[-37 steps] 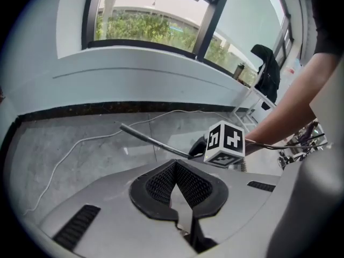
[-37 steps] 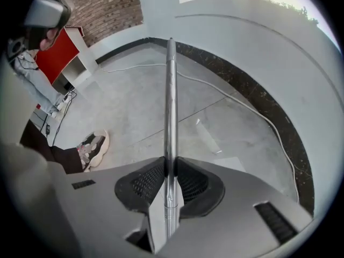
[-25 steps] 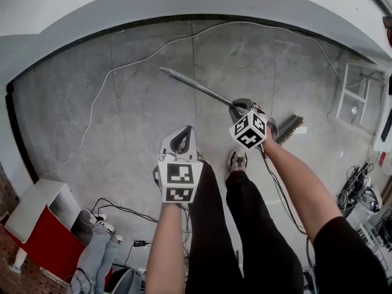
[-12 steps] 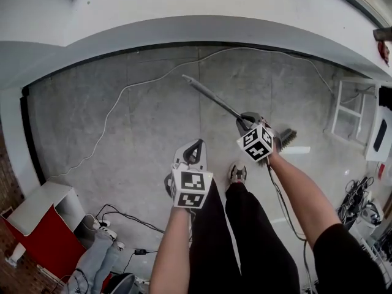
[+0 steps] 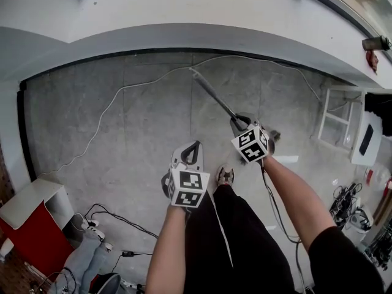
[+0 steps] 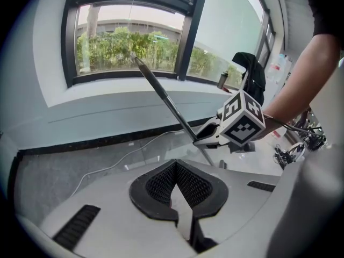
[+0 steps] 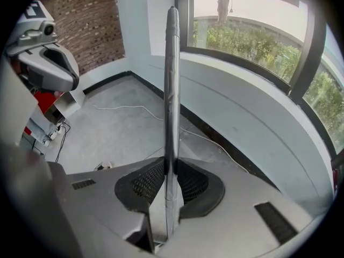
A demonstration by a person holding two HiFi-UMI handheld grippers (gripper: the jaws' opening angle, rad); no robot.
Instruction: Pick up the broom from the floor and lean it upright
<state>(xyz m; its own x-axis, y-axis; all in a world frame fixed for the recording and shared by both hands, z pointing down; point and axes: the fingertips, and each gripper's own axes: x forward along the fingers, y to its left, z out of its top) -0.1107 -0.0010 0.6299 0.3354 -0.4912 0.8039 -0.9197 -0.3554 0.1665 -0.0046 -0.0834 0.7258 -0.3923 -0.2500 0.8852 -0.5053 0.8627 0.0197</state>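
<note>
so the right gripper (image 5: 239,125) has its jaws clamped on the long grey metal broom handle (image 5: 214,96), tilted toward 11 o'clock to stand it up, while the left gripper (image 5: 190,153) jaws are pinched together, empty

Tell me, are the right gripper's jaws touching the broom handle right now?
Touching. The right gripper view shows the broom handle running straight between the jaws of the right gripper, with both pads pressed against its sides.
</note>
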